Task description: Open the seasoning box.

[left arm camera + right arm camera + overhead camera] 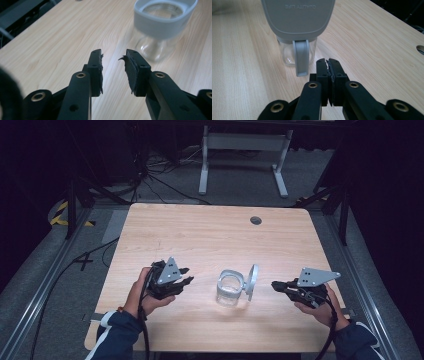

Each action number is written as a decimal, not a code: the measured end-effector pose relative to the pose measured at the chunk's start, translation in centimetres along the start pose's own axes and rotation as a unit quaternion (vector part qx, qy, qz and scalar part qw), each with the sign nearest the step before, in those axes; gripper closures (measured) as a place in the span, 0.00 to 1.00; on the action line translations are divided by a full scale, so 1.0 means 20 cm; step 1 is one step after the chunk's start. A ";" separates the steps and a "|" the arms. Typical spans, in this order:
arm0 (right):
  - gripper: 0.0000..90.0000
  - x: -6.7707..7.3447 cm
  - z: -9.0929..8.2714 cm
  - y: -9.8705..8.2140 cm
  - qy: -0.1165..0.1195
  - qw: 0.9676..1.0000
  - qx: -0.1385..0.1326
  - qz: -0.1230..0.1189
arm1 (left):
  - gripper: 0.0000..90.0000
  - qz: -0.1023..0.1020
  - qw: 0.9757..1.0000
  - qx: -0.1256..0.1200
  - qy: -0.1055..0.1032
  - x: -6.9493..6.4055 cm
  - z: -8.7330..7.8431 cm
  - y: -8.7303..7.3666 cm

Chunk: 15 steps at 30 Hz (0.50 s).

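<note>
Left gripper [186, 276] held low left of the glass jar [230, 288], jaws parted with nothing between them; right gripper [274, 284] right of jar, jaws closed together, empty, both pointing inward.

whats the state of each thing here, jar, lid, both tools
jar: upright on the table, open at the top, looks empty
lid: flipped up, standing on edge at the jar's right side, its grey latch hanging down
left tool: jaws apart, nothing between them, short of the jar
right tool: jaws shut, empty, just behind the lid
</note>
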State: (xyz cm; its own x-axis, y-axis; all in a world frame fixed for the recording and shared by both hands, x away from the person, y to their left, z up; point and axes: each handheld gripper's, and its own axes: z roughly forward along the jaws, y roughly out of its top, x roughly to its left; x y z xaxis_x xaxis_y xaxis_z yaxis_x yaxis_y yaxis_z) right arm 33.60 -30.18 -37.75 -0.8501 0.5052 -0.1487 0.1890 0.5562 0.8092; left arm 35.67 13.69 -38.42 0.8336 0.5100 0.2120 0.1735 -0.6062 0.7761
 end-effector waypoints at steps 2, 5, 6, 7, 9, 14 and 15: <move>0.97 -0.01 -0.01 -0.01 -0.004 1.000 0.002 0.005 | 0.74 -0.012 1.000 0.005 0.006 0.02 -0.03 -0.06; 0.97 -0.02 -0.03 -0.03 -0.009 1.000 0.006 0.010 | 0.75 -0.018 1.000 0.018 0.014 0.04 -0.05 -0.12; 0.96 -0.02 -0.03 -0.05 -0.012 1.000 0.009 0.011 | 0.74 -0.019 0.999 0.024 0.019 0.04 -0.06 -0.14; 0.95 -0.02 -0.04 -0.06 -0.015 1.000 0.012 0.011 | 0.74 -0.020 0.999 0.032 0.022 0.05 -0.08 -0.17; 0.94 -0.02 -0.05 -0.09 -0.022 1.000 0.019 0.008 | 0.72 -0.034 0.998 0.035 0.028 0.06 -0.09 -0.21; 0.89 -0.03 -0.10 -0.19 -0.041 0.998 0.034 0.020 | 0.66 -0.054 0.996 0.067 0.036 0.08 -0.08 -0.33; 0.87 -0.04 -0.11 -0.21 -0.044 0.998 0.038 0.020 | 0.64 -0.055 0.995 0.072 0.038 0.08 -0.08 -0.35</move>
State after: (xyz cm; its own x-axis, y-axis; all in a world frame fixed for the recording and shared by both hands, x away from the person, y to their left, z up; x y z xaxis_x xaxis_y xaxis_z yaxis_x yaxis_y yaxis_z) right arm 32.38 -34.25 -39.79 -0.7948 0.5828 -0.1691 0.2624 0.5813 0.7702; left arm 34.87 19.72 -42.60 0.7646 0.6194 0.1779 0.3394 -0.6217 0.7059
